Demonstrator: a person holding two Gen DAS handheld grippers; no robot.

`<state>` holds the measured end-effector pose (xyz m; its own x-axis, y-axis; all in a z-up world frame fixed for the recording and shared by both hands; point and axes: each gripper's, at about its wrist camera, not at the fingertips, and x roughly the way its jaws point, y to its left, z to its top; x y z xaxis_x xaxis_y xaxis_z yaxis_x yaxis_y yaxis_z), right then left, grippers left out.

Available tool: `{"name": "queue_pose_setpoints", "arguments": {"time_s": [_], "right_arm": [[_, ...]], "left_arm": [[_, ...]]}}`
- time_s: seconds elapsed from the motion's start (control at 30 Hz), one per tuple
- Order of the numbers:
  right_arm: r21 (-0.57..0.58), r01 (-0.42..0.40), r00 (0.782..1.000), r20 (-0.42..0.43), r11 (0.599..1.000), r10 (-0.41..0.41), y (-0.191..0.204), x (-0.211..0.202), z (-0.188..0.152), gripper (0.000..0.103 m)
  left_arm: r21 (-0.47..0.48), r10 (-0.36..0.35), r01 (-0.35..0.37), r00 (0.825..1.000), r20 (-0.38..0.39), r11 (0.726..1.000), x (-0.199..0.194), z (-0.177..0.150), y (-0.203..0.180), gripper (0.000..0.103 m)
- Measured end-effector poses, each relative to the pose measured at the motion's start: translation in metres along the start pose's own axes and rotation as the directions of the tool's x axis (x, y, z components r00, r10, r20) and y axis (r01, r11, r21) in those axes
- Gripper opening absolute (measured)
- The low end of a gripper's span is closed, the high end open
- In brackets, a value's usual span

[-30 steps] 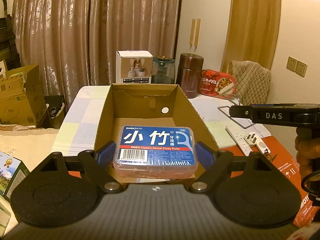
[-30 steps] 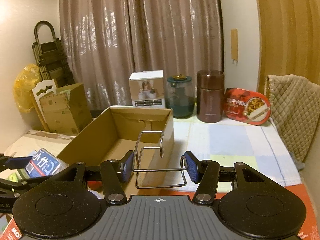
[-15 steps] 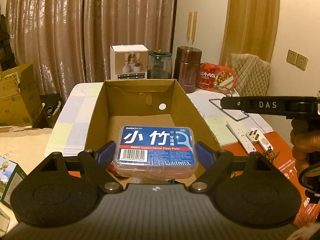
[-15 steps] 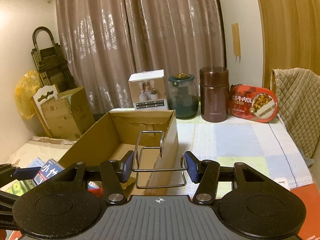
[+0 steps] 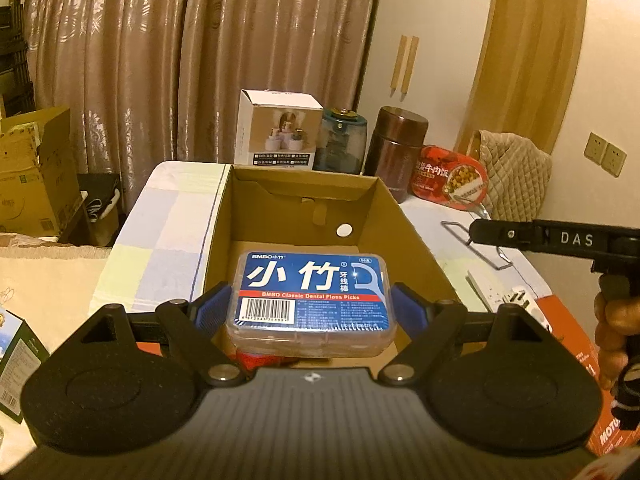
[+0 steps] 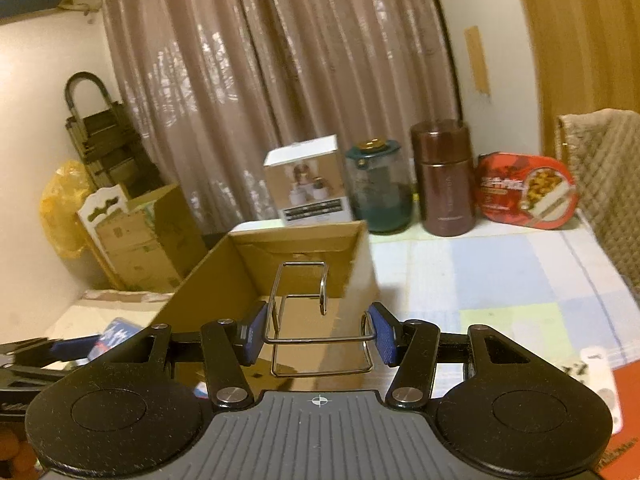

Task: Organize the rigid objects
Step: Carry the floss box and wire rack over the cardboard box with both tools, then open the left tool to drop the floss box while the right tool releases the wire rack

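Observation:
My left gripper is shut on a clear dental floss pick box with a blue label, held above the near edge of an open cardboard box. My right gripper is shut on a bent metal wire rack, held just right of the cardboard box near its right wall. The right gripper also shows at the right of the left wrist view, with the wire rack sticking out of it. The floss box shows at lower left in the right wrist view.
At the table's back stand a white carton, a teal jar, a brown flask and a red food tin. A white power strip and an orange box lie right. Cardboard cartons stand left.
Both grippers have moved forward and up a little toward the cardboard box, which now looks closer. Both holds are unchanged.

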<state>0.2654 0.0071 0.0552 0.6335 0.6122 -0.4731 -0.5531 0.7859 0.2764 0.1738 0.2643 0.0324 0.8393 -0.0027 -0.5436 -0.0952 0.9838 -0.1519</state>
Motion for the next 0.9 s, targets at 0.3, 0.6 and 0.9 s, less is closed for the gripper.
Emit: {"name": "queue_pose_setpoints", "arguments": {"time_s": [0.3,0.6,0.9], "right_arm": [[-0.012,-0.038,0.998,-0.049,0.999,0.038,0.011,0.032,0.004,0.051],[-0.011,-0.058,0.995,-0.087,0.998,0.057,0.012,0.048,-0.004,0.051],[-0.005,-0.065,0.993,-0.097,0.998,0.065,0.016,0.054,-0.007,0.051]], "left_arm": [[0.048,0.016,-0.014,0.999,-0.046,0.999,0.028,0.0,-0.003,0.083],[0.076,0.037,-0.032,0.997,-0.075,0.997,0.044,-0.002,-0.005,0.083],[0.06,0.064,-0.06,0.995,-0.07,0.996,0.048,-0.002,0.001,0.083]]}}
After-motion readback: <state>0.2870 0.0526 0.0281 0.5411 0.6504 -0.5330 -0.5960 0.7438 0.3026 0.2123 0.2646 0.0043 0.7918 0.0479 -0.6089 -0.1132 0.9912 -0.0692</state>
